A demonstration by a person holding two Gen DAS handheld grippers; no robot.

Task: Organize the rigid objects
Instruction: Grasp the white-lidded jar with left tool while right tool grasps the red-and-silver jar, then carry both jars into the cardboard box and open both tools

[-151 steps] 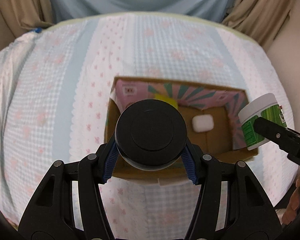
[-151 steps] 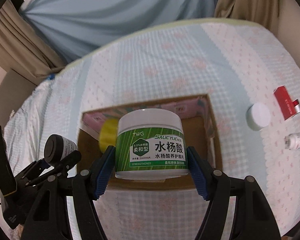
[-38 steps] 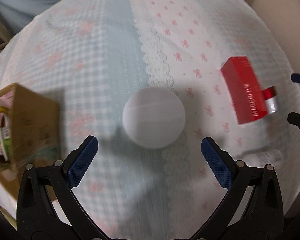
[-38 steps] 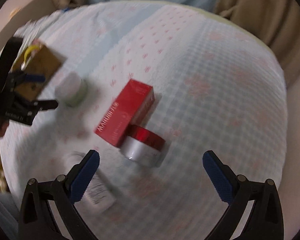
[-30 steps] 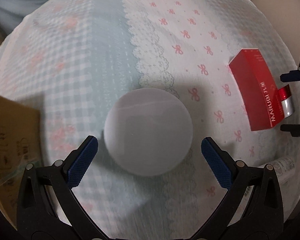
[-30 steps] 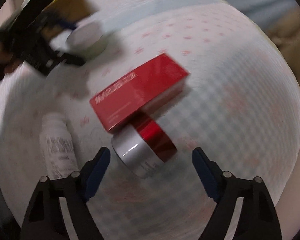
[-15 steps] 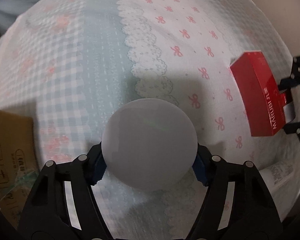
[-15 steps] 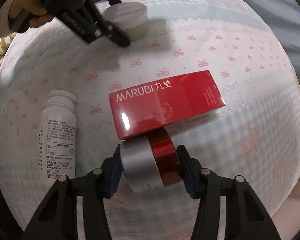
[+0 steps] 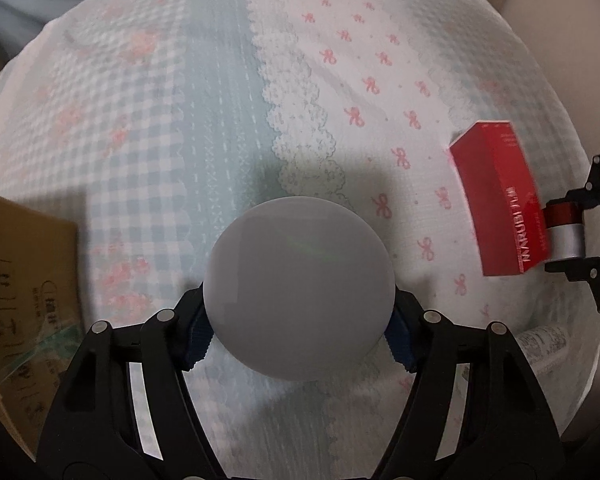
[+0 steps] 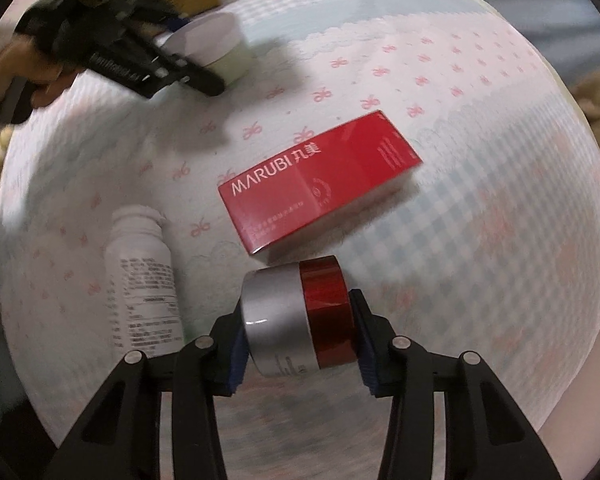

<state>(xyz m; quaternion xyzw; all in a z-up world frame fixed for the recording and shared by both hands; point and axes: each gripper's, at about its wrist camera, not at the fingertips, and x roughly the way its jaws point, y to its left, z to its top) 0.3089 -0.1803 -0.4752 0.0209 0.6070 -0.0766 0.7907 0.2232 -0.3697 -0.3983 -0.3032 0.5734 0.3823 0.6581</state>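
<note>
Round white-lidded plastic jar (image 9: 298, 288) pinched in left gripper (image 9: 298, 334) jaws; red-and-silver jar (image 10: 296, 316) on its side, long axis left-right, clamped in right gripper (image 10: 296, 340) jaws; brown cardboard box (image 9: 20, 280) far left

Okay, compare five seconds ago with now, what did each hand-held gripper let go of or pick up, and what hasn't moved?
Both let go of their earlier loads, the black-lidded jar and the green-labelled tub. The left hand-held gripper has now shut on the white-lidded jar; the right hand-held gripper has shut on the red and silver jar. The red MARUBI box and white bottle remain lying on the bedspread.
</note>
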